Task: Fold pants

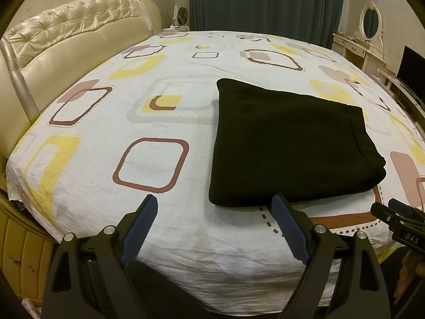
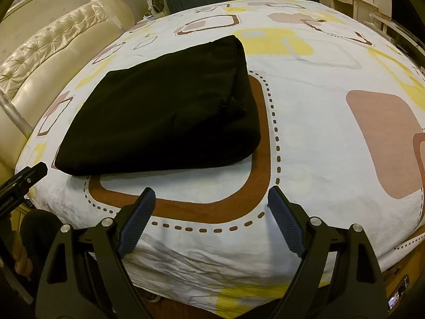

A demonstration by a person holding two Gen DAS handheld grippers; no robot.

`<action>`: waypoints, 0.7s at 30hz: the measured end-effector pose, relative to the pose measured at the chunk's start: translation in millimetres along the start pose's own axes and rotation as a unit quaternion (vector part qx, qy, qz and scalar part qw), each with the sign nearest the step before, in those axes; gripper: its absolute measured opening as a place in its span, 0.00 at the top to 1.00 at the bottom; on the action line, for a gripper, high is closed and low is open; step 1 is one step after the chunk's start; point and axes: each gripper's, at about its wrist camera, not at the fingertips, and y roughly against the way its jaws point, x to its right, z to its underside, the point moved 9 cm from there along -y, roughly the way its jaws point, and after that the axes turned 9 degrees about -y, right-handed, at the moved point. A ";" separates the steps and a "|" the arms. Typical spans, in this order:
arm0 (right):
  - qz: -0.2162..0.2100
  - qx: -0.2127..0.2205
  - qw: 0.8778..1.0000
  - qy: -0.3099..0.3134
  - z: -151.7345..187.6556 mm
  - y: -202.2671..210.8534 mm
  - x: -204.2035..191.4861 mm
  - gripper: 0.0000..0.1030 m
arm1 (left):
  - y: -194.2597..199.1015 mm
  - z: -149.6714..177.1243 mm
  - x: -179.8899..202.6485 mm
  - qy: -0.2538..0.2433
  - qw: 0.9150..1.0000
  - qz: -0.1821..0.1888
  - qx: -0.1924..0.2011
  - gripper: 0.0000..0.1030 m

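The black pants [image 1: 287,143] lie folded into a thick, roughly square stack on the bed [image 1: 111,202], near its front edge. The cloth is matte, soft-looking, with a fine knit surface; in the left wrist view a stitched hem band runs along the stack's right side, and the layers bulge rounded at the near right corner. In the right wrist view the stack [image 2: 159,111] sits partly over a brown rounded-square print with a dotted outline, its right side showing stacked folds.

The sheet is pale, thin cotton, wrinkled where it drapes over the front edge, printed with rounded squares in yellow, brown, pink and grey. The headboard [image 1: 71,40] on the left is cream, glossy, tufted with buttons along its top. Behind the bed hang dark teal curtains [image 1: 265,0]; a white carved dresser with an oval mirror [image 1: 370,21] stands at the far right.

The left tool [image 1: 213,203] hangs above the front edge with its jaws wide apart and nothing between them; its right tip sits just before the stack's near edge, and contact cannot be told. The fingers are black plastic with blue ribbed pads [image 1: 140,228]. The right tool [image 2: 211,195] likewise stands spread and empty, over the brown print, apart from the pants. Each tool shows at the edge of the other's view.
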 end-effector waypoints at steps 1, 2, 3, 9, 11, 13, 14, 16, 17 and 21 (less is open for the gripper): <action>0.000 0.000 1.000 0.000 -0.1 0.0 -0.1 0.16 | 0.3 -0.1 0.1 0.000 1.000 0.000 0.000 0.16; 0.000 0.000 1.000 0.000 0.1 0.0 -0.4 0.16 | 0.7 -0.2 0.3 -0.001 1.000 0.000 0.001 0.16; 0.000 0.000 1.000 0.001 0.2 0.1 -0.4 0.16 | 0.4 -0.3 0.4 -0.002 1.000 -0.001 0.001 0.16; -0.001 -0.002 1.000 0.001 0.8 0.3 0.3 0.16 | 0.8 -0.7 0.8 -0.003 1.000 -0.001 0.002 0.16; -0.001 -0.003 1.000 0.001 0.9 0.1 0.3 0.16 | 0.7 -0.8 1.0 -0.003 1.000 0.000 0.001 0.16; -0.001 -0.003 1.000 0.001 1.3 0.0 0.2 0.16 | 1.0 -0.9 1.4 -0.003 1.000 0.001 0.003 0.16; -0.001 -0.004 1.000 0.002 1.6 -0.1 0.0 0.16 | 1.4 -1.7 1.4 0.000 1.000 0.006 0.004 0.16; -0.001 -0.005 1.000 0.003 2.8 -1.0 -0.6 0.16 | 1.9 -3.5 0.6 0.012 1.000 0.014 0.001 0.14; -0.001 -0.005 1.000 0.003 3.5 -1.2 -0.6 0.16 | 1.4 -5.2 -1.2 0.020 1.000 0.017 -0.006 0.12; -0.008 -0.005 1.000 0.001 5.4 -1.5 -0.8 0.16 | 4.7 -25.4 -7.9 0.010 0.999 0.036 0.022 0.12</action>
